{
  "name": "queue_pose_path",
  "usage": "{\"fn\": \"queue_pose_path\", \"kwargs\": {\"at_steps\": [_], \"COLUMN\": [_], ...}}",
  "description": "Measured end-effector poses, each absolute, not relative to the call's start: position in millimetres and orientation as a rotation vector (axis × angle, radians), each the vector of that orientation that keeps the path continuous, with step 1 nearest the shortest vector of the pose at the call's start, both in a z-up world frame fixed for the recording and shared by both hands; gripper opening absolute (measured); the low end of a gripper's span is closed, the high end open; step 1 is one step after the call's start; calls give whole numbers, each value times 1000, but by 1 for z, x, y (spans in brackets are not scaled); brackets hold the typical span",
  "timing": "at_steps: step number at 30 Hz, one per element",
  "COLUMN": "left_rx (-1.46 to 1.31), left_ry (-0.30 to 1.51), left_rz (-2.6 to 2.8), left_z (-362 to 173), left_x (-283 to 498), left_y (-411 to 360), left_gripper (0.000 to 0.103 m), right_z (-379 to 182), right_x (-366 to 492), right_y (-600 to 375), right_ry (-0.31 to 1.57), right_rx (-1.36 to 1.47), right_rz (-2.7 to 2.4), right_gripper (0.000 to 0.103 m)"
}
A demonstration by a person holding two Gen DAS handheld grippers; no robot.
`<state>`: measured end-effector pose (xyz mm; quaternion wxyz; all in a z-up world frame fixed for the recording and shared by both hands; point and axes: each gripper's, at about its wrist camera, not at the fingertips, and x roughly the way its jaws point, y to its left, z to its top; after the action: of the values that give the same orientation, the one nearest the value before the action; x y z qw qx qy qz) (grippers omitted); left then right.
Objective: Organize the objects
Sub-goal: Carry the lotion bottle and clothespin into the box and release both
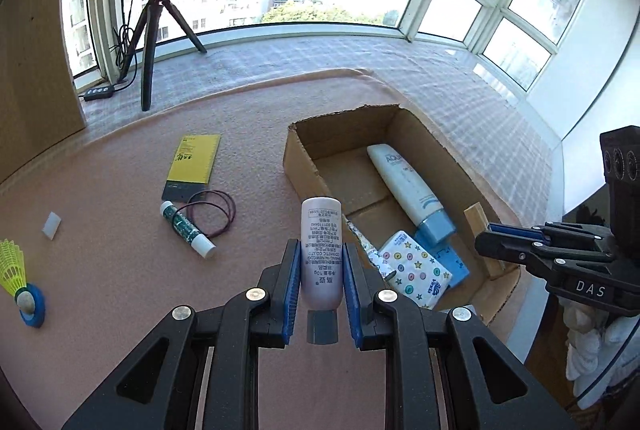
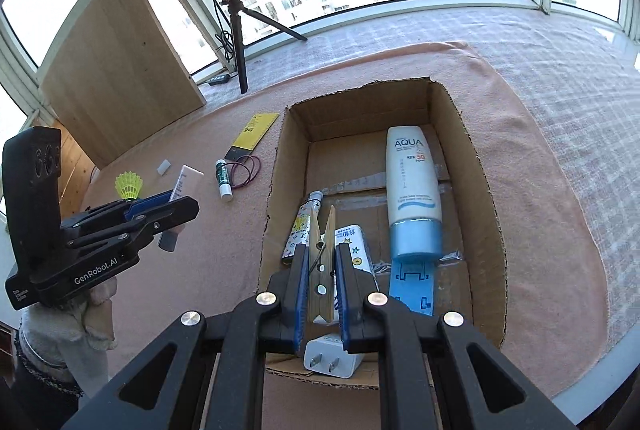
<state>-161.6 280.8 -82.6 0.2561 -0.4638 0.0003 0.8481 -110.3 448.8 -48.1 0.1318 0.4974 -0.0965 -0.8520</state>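
My left gripper [image 1: 321,262] is shut on a small pale pink tube [image 1: 321,250] with a grey cap, held above the pink cloth just left of the cardboard box [image 1: 298,157]. That gripper [image 2: 164,203] and its tube [image 2: 185,185] also show in the right wrist view. Over the near end of the box [image 2: 486,197], my right gripper [image 2: 322,270] is shut on a wooden clothespin [image 2: 321,270]. Inside lie a white AQUA sunscreen tube [image 2: 412,185], a star-printed tissue pack [image 1: 414,272], a patterned tube [image 2: 300,230], a blue plastic piece [image 2: 412,286] and a white plug adapter [image 2: 332,356].
On the pink cloth [image 1: 120,230] left of the box lie a yellow notepad [image 1: 196,163], a green-and-white stick [image 1: 188,230], purple hair ties [image 1: 212,216], a white eraser [image 1: 52,225] and a yellow shuttlecock [image 1: 14,270] on blue tape. A ring-light tripod [image 1: 154,29] stands by the window.
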Motion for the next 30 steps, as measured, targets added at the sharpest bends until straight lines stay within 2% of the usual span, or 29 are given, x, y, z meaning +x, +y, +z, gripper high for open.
{"fn": "queue_pose_path", "kwargs": {"at_steps": [13,25,27,28,30], "left_rx": [-1297,-1308,-1315,-1312,-1304], "left_ry": [76,101,97,96,101], "left_rz": [2203,2185,2175,2178,2182], "left_z": [-104,-110,-109,-108,-106], "left_x": [-187,-190,-189,-188,-187], "left_y": [360,374,374,374,373], "left_gripper": [22,22,26,31,37], "right_z": [-67,-77,-76,-75,-74], "right_x": [-106,-104,-104,-104,-104], "right_y": [487,490,489,489,488], "right_ry": [-303,-311,-315,-316,-313], "right_rx": [1502,1530,1521,1518,1521], "right_rz": [-2505,-2489,-2488,-2489,-2491], "right_gripper": [12,12,12,13,20]}}
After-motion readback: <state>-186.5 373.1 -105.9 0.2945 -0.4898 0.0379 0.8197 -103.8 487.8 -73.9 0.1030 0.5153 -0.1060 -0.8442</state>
